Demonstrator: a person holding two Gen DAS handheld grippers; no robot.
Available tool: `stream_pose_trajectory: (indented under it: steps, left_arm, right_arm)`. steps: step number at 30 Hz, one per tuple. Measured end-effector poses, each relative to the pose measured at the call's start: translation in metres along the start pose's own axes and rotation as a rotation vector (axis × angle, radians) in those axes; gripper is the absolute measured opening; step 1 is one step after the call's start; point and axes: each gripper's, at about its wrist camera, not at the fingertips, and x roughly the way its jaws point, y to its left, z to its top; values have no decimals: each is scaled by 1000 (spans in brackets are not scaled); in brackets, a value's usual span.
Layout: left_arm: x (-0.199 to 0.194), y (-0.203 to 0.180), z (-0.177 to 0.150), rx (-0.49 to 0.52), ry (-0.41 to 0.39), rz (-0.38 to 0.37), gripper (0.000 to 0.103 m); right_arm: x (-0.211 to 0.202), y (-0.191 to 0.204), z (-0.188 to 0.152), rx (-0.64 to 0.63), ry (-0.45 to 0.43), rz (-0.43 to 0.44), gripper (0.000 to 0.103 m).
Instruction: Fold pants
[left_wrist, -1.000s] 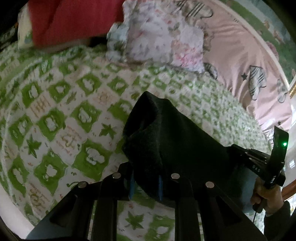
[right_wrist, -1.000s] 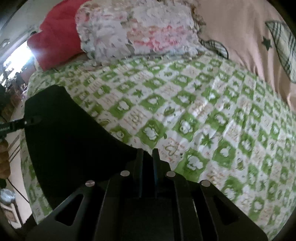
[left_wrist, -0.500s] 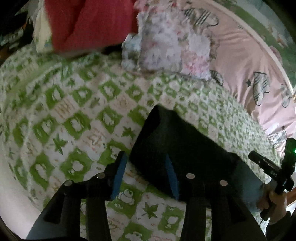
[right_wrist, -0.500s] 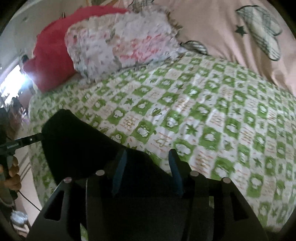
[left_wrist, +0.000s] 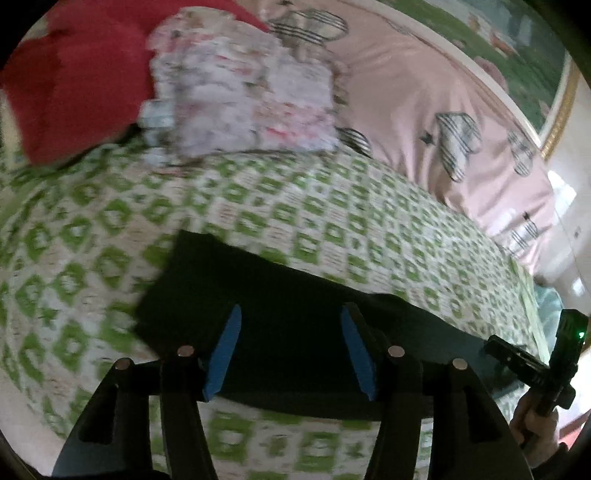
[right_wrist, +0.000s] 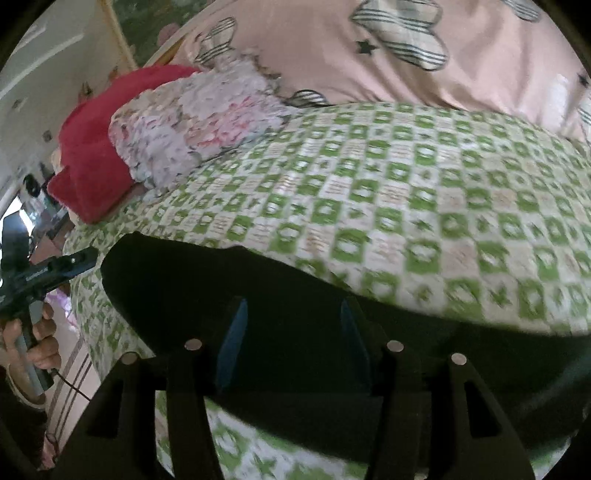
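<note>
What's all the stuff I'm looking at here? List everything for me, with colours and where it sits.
pants: one, black, lying flat on the near part of the bed, under both pairs of tongs
bedspread: one, green and white checks, covering the bed
floral pillow: one, white and pink, at the far end of the bed
red blanket: one, red, bunched beside the floral pillow
pink quilt: one, pink with striped shapes, along the far side
left tongs: black with blue pads, open over the pants
right tongs: black with blue pads, open over the pants
</note>
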Motion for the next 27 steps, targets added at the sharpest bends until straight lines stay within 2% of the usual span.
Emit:
stream_pose_trajectory:
  steps: [4,9,14,19,27]
  left_arm:
    - [12,-35,-4,62,30,-39,58]
    - [27,-82,-12,156,68,-93,64]
    - [46,-125,-20,238,122,-146,64]
    - [64,-168,-26,303,174,-207,65]
    - [87,-230,-39,424,257,-290,67]
  right_arm:
    - [-19,-21,-16,53,-12,-37,55]
    - [-43,-42,-36,117,-54,-88,55]
    - [-66,-64,-56,192,-79,-133,56]
    - [-87,-82,-77,263,-99,-174,63]
    - [-114,-112,-101,378,-143,-254,63]
